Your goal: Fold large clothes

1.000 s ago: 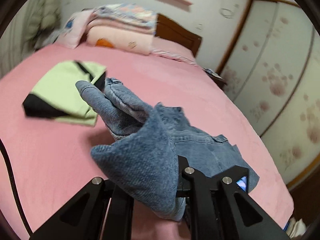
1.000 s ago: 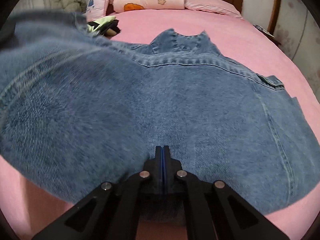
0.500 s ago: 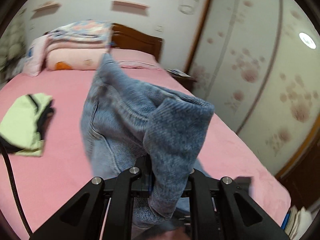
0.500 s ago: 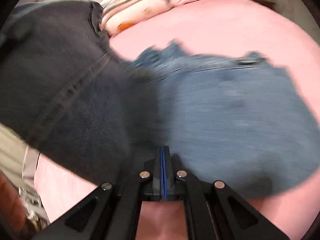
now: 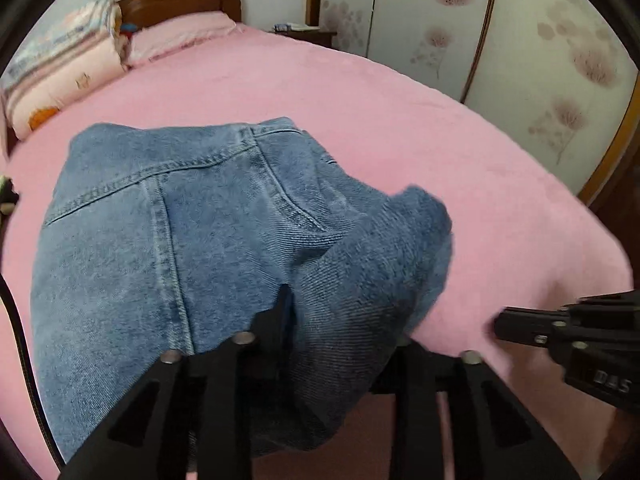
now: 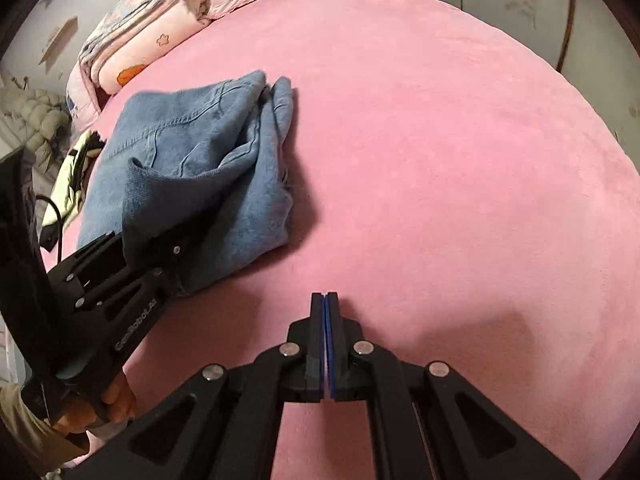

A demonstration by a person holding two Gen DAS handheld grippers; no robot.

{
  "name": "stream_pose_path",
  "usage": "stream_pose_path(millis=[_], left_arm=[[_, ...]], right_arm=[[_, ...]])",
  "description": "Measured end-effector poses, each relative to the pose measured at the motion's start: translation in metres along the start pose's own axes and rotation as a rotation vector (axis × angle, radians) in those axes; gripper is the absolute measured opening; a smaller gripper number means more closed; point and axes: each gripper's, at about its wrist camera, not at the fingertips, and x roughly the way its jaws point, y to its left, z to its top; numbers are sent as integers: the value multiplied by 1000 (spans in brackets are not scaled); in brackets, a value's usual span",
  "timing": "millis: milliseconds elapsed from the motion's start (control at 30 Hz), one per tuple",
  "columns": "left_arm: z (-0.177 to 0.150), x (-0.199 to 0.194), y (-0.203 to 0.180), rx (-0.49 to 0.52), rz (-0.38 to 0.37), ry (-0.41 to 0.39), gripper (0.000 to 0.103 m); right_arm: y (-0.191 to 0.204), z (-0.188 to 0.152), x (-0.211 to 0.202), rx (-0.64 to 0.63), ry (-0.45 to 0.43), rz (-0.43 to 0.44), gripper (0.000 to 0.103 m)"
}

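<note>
Pink bedspread (image 5: 400, 128) covers the whole bed, plush and smooth; landmark for all else. At its head end, a dark wooden headboard (image 5: 180, 0), with a flat pink pillow (image 5: 180, 38) lying against it. Beside the pillow, a stack of folded quilts (image 6: 136, 40), pink and patterned, with an orange motif on the lowest. Off the bedspread's left edge, a puffy white coat (image 6: 36, 116); on that edge, a lime-green and black garment (image 6: 72, 176). Beyond the far side, wardrobe doors (image 5: 520, 40) with faded floral print, and a low nightstand (image 5: 304, 32) by the head corner.
</note>
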Motion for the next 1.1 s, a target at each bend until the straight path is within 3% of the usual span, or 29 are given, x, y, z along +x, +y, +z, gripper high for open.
stream_pose_path(millis=[100,167,233,300,367,433,500,567,667,767,800,833,900,967,1033,1100], left_arm=[[10,-28,2,-25,-47,11,46],[13,-53,6,-26,-50,-9,67],[15,-97,13,-35,-36,-85,78],[14,-130,25,-58,7,-152,89],[11,-148,38,-95,59,-188,97],[0,-149,62,-151,154,-171,97],[-8,-131,88,-209,247,-92,97],[-19,-115,110,-269,281,-32,95],[-25,-83,134,-349,269,63,92],[-23,-74,138,-362,247,62,90],[-22,-70,139,-366,233,62,89],[-18,-62,138,-364,219,61,84],[-8,-54,135,-350,220,60,80],[-2,-57,127,-322,217,21,79],[1,-57,121,-308,199,-14,79],[-1,-42,115,-247,241,-5,79]], right_arm=[[-5,12,-5,39,1,58,2],[-5,20,-13,49,-15,100,2],[5,34,-24,47,-31,134,13],[15,42,-31,50,-30,185,51],[23,48,-34,45,-27,234,61],[33,56,-26,18,-6,239,61],[42,60,-11,-13,32,216,61],[50,67,9,-30,79,204,61],[54,72,34,-38,139,153,60],[63,81,47,-74,155,138,45],[67,83,49,-98,160,137,29],[72,84,50,-137,166,124,26],[81,84,44,-214,141,109,16],[84,84,23,-260,55,100,13],[76,80,-5,-241,-72,87,13],[58,68,2,-200,-83,29,13]])
